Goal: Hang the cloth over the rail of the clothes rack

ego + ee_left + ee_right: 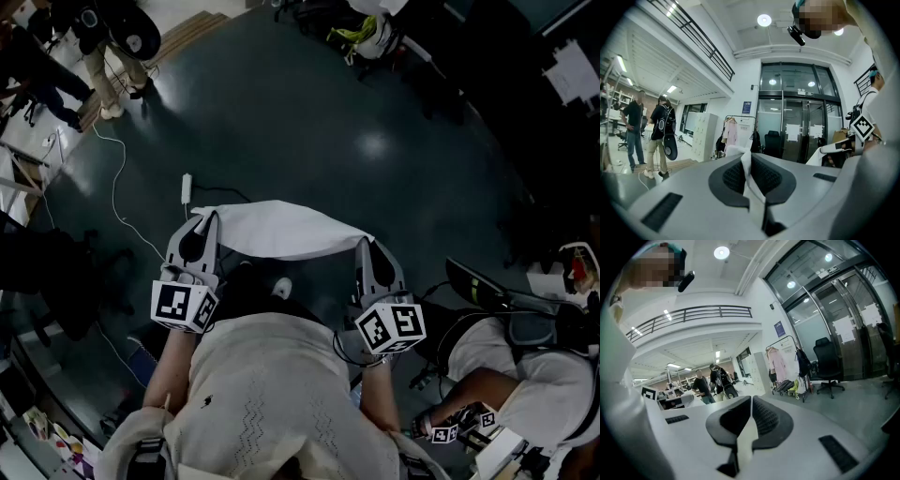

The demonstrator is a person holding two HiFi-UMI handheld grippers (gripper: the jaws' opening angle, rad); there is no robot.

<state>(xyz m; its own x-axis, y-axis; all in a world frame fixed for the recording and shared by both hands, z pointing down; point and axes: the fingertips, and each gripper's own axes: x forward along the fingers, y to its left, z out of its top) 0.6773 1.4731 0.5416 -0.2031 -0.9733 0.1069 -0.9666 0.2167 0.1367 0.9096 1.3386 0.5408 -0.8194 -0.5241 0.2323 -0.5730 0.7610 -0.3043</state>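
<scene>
Head view: cloth (281, 230) is held spread between left gripper (206, 223) and right gripper (364, 246).
Left gripper view: jaws are clenched on the cloth edge; clothes rack (739, 123) is seen well ahead, far from the cloth.
Right gripper view: same clench.
Carry step, as judged; the rack must be approached next.

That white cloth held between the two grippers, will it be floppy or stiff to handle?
Likely floppy: the cloth bows slackly between the left gripper and right gripper. Probably light and thin, since each pinches just a narrow fold.
</scene>
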